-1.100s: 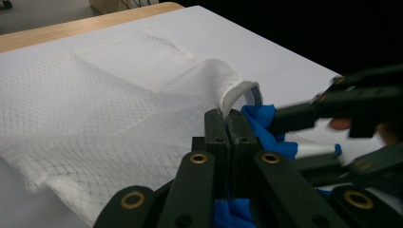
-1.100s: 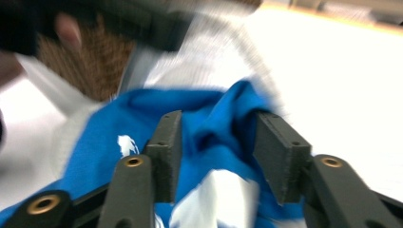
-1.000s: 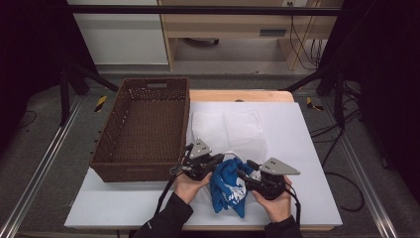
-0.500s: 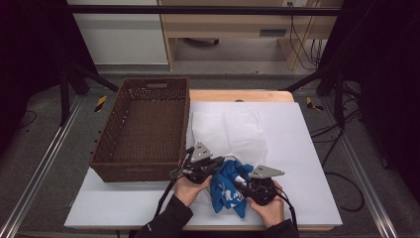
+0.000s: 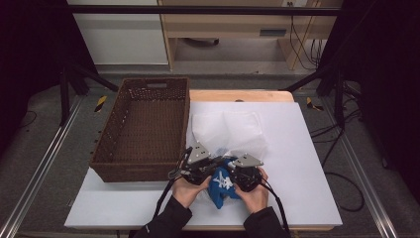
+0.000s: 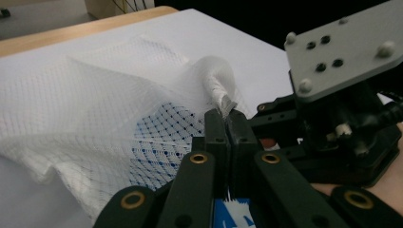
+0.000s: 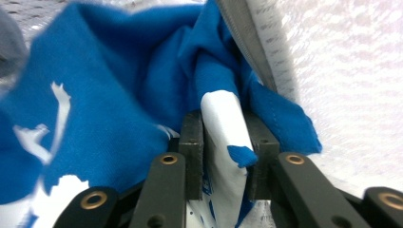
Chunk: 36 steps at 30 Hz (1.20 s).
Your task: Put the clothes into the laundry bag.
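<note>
A white mesh bag point(image 5: 228, 129) lies on the white table, and a blue cloth with white print point(image 5: 220, 188) sits partly inside its near end. My left gripper point(image 5: 217, 162) is shut on the bag's rim beside the zipper tape point(image 6: 222, 97). Blue cloth shows through the mesh point(image 6: 161, 137) just beyond the left gripper point(image 6: 223, 118). My right gripper point(image 5: 230, 173) comes in from the right. In the right gripper view it point(image 7: 224, 126) is shut on a white-printed fold of the blue cloth point(image 7: 109, 95). Its jaws closed and have just eased open slightly, with the fold still between them.
A dark wicker basket point(image 5: 138, 171) stands empty at the left of the table, close to my left hand. The white table top point(image 5: 297, 148) stretches away to the right and behind the bag. The right gripper's grey plate point(image 6: 342, 52) sits close beside the left jaws.
My right gripper has moved left and down toward the left gripper and closed on a fold of the blue cloth. The left gripper has kept still on the bag's rim.
</note>
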Tool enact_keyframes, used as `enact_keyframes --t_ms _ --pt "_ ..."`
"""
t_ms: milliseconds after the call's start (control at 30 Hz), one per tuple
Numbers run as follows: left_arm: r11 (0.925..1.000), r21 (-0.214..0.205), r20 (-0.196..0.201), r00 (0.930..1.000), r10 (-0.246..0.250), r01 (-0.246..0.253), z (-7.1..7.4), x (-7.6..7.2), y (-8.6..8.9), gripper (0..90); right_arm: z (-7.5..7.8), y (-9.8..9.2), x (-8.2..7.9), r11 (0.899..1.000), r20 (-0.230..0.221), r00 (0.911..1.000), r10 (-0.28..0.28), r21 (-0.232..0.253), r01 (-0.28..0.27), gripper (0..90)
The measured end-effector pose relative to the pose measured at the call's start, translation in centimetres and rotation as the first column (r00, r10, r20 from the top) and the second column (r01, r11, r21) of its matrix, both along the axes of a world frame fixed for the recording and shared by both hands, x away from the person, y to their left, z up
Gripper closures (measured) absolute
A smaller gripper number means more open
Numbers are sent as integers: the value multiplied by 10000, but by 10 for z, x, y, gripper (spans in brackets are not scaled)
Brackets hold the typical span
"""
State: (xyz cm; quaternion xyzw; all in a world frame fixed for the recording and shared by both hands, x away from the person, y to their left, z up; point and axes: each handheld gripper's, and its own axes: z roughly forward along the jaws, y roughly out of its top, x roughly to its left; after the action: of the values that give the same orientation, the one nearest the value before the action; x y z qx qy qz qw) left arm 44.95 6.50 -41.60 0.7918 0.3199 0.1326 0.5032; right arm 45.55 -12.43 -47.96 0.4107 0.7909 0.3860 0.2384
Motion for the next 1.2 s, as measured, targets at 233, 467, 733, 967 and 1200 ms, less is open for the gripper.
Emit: enact_keyframes --t_ms 233,467,733,967,1200 --pt "9999 0 -160 9997 164 -164 -7 5 3 888 24 -24 -22 9888 370 9975 605 1345 -649 634" --pt "9997 22 -134 9996 259 -258 -8 8 1 888 32 -37 -48 9737 411 9917 1217 1891 -1273 472" --pt "9997 50 -79 9997 231 -231 -8 8 3 887 5 -1 -42 9894 -226 9908 1337 608 -1322 437" --pt "9993 -308 -107 9998 184 -187 -4 5 4 888 12 -1 -35 9869 -165 9911 1318 963 -1296 762" --pt "9988 -494 149 9999 76 -69 7 -2 6 888 24 7 -15 9935 256 9992 294 1095 -320 752"
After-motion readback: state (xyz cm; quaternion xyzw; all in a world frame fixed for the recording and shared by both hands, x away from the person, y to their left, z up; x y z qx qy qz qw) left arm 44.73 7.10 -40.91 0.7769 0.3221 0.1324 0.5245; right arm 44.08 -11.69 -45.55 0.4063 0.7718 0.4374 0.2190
